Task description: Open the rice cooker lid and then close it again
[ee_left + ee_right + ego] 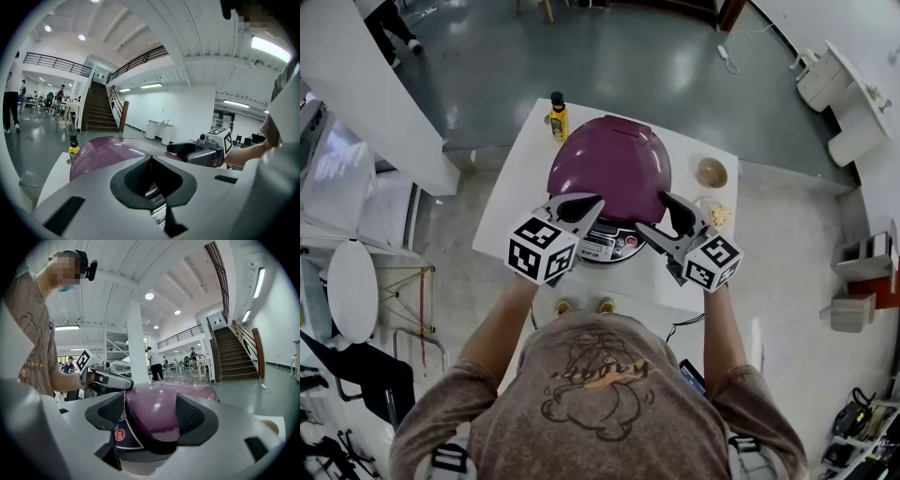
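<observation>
The rice cooker [609,164] stands on a white table [508,202], its glossy purple lid [154,404] down. Its control panel [614,246] faces me. My left gripper [593,207] is at the lid's front left; in the left gripper view its black pads [136,176] meet at the tips with nothing between them. My right gripper [151,414] is at the lid's front right, with jaws spread wide and the lid's front rim between them. Whether its pads press on the lid is not clear. Each gripper shows in the other's view: right gripper [183,149], left gripper [112,380].
A yellow bottle [558,117] stands at the table's far left corner. A small bowl [712,172] and some pale food [720,216] lie right of the cooker. The table's near edge is just below the grippers. A round white table [352,286] stands at the left.
</observation>
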Action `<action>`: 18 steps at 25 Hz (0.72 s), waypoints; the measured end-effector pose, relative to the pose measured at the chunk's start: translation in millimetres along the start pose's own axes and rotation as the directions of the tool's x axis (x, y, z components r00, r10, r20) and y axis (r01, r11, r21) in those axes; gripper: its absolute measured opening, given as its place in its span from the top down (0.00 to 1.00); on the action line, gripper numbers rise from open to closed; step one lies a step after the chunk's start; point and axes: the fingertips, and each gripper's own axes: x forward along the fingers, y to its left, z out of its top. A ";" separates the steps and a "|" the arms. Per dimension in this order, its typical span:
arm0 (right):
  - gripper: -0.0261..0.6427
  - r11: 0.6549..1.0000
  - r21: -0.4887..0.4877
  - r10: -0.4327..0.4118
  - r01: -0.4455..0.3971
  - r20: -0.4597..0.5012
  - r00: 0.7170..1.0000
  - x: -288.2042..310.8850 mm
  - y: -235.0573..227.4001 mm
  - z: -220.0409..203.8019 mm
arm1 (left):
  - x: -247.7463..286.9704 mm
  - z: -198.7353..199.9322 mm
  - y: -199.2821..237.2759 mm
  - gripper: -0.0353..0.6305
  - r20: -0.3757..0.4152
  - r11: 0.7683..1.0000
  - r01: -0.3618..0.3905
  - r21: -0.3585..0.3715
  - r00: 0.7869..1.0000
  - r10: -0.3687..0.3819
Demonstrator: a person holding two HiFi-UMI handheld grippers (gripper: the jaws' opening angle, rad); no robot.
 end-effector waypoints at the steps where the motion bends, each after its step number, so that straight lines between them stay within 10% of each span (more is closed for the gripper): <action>1: 0.45 1.000 0.002 -0.001 0.001 -0.002 1.000 0.1 -0.1 -1.5 | 0.1 -1.7 0.8 0.91 0.000 1.000 0.000 -0.004 1.000 0.000; 18: 0.59 0.997 0.054 -0.056 0.057 -0.014 0.998 -0.5 -7.8 -14.5 | 3.3 -19.9 2.7 0.91 -0.069 1.000 0.001 0.026 0.998 0.001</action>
